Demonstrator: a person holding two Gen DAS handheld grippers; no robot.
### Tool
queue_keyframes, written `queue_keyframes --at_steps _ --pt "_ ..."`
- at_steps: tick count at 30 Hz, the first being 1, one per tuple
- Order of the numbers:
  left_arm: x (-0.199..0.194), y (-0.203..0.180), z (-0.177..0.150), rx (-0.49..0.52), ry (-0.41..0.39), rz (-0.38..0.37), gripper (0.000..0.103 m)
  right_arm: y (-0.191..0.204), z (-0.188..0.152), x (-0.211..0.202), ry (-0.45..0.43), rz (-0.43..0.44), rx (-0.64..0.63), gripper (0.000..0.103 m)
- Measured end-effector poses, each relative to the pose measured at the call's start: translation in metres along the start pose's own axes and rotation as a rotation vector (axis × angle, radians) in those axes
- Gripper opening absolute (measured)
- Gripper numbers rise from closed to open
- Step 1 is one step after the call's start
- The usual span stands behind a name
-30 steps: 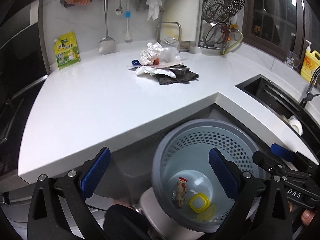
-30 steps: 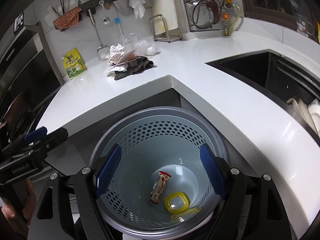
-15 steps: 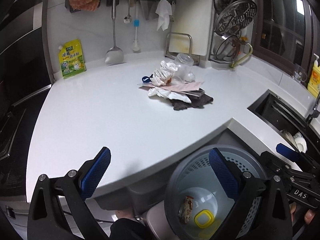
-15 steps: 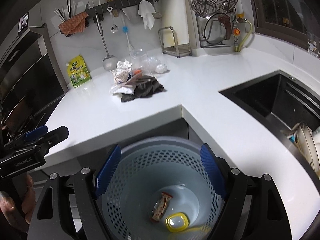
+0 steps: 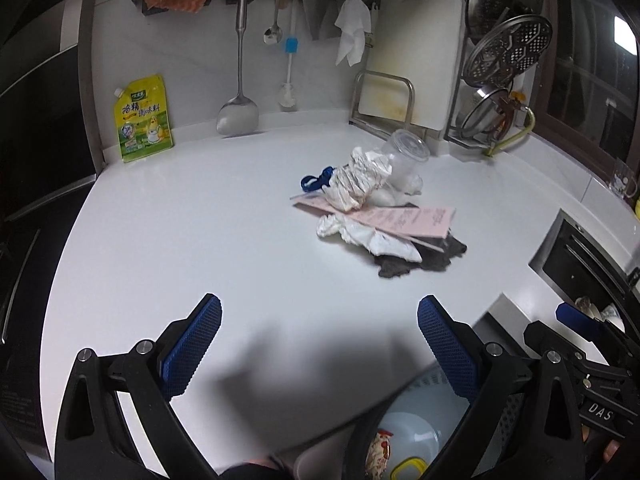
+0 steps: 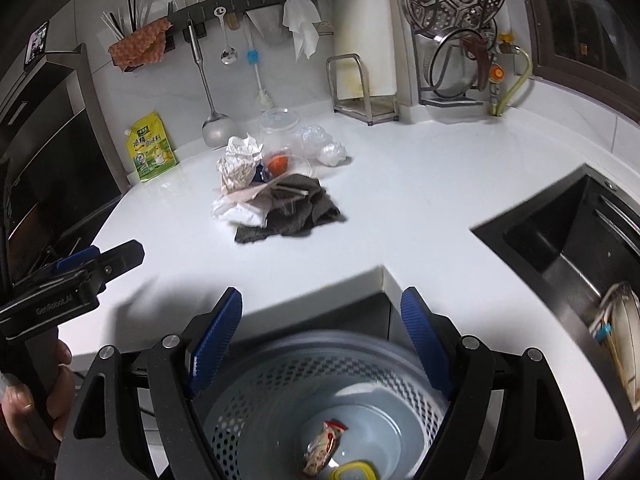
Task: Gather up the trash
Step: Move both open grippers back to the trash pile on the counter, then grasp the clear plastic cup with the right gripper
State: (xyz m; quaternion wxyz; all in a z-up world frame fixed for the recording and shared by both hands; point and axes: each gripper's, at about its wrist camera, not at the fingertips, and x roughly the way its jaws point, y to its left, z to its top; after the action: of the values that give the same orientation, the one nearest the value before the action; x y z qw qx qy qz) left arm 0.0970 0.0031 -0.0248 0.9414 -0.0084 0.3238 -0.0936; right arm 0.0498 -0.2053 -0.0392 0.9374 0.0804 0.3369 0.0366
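Worktop (image 5: 200,240) white, rubbish pile (image 5: 376,208) mid-surface, sink (image 6: 560,236) at right; both grippers' jaws apart, empty

Trash pile (image 5: 376,216) sits mid-counter (image 5: 200,240), pouch (image 5: 143,118) behind-left against the wall. I see the bin (image 6: 320,396) below the counter's front edge, wrapper (image 6: 322,446) inside; sink (image 6: 568,240) right.

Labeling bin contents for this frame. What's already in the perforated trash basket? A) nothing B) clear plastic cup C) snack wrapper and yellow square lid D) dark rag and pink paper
C: the right wrist view looks into the trash basket and shows a snack wrapper beside a yellow square lid on its bottom; the dark rag, pink paper and clear plastic cup lie on the counter.
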Motion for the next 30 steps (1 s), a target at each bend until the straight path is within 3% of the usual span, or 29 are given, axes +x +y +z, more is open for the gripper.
queue_keyframes --at_steps 10,30 --pt "0.034 0.005 0.038 0.015 -0.031 0.058 0.097 -0.002 0.055 0.038 -0.023 0.036 -0.022 0.078" --pt "0.095 0.021 0.055 -0.004 0.032 0.072 0.097 0.016 0.128 0.130 0.014 0.108 -0.070 0.078"
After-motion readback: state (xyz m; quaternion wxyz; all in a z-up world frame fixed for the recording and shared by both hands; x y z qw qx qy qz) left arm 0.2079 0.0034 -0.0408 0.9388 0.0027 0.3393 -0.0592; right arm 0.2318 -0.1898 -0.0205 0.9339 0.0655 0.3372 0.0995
